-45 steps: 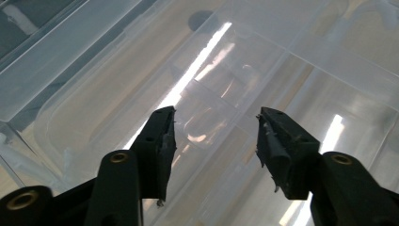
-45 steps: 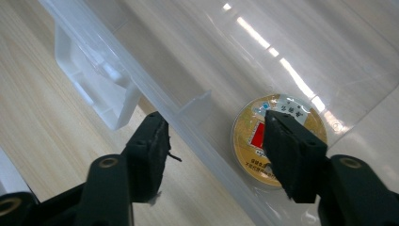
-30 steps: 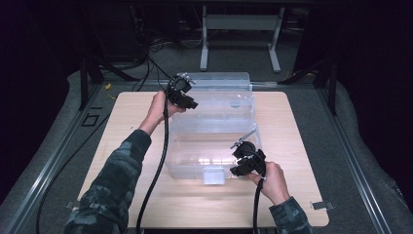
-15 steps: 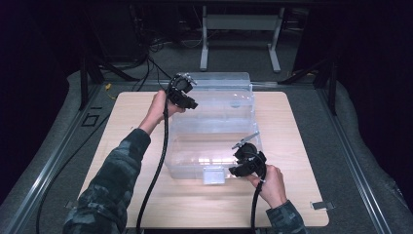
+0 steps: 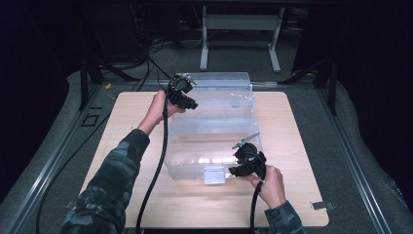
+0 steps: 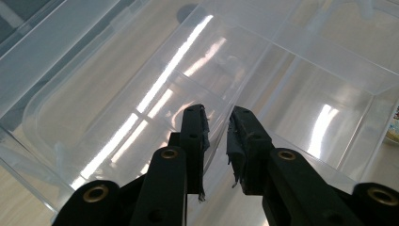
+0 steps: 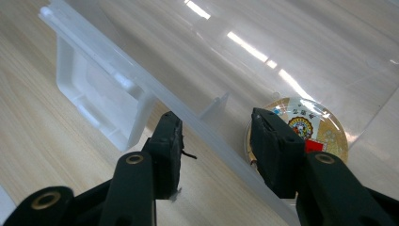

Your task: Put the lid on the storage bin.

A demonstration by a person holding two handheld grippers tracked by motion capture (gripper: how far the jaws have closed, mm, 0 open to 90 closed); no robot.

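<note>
With the clear plastic lidded storage box (image 5: 214, 129) sitting mid-bench (image 5: 302, 146), the left gripper (image 6: 217, 127) jaws have just been closing and are pinching its back wall, while the right gripper (image 7: 221, 141) jaws are straddling the front rim, spread, suggesting opening is starting.

L gripper (image 5: 187, 101) fingers closing, R gripper (image 5: 242, 168) apart
</note>
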